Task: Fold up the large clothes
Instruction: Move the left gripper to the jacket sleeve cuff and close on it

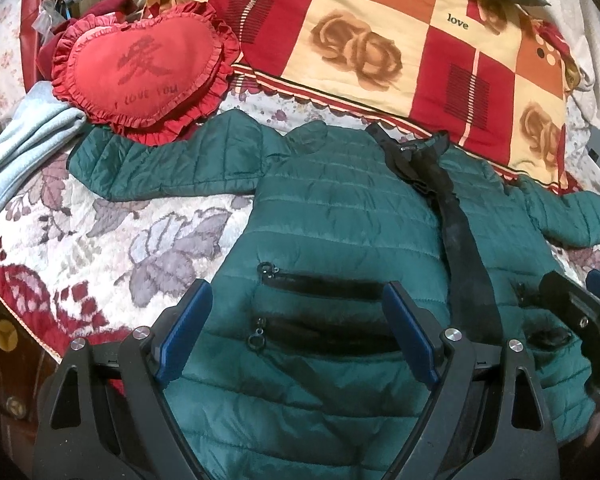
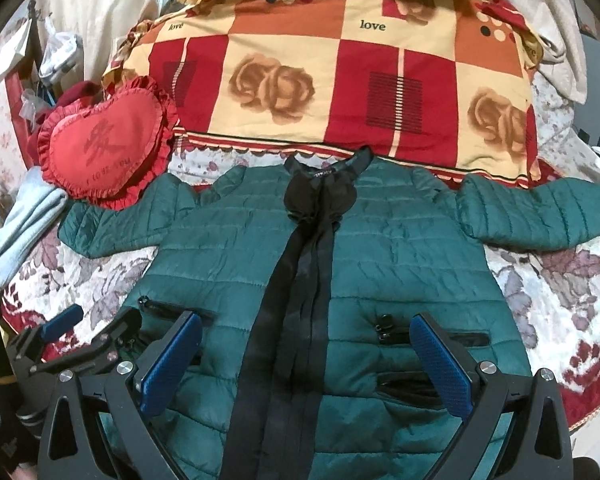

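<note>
A dark green quilted jacket (image 1: 340, 208) lies flat and front up on the bed, both sleeves spread sideways. A black zipper strip (image 2: 300, 260) runs down its middle to a black collar. My left gripper (image 1: 296, 292) hangs open above the jacket's lower left side, over two zipped pockets (image 1: 324, 280), with nothing between its blue pads. My right gripper (image 2: 305, 320) is open too, above the lower middle and straddling the zipper strip without touching it. Each gripper shows at the edge of the other's view: right gripper (image 1: 576, 284), left gripper (image 2: 96, 320).
A red heart-shaped frilled pillow (image 1: 140, 68) overlaps the end of the left sleeve. A folded red, orange and cream checked quilt (image 1: 380, 40) lies just beyond the collar. A light blue garment (image 1: 28, 140) sits at the left on the floral bedspread (image 1: 100, 240).
</note>
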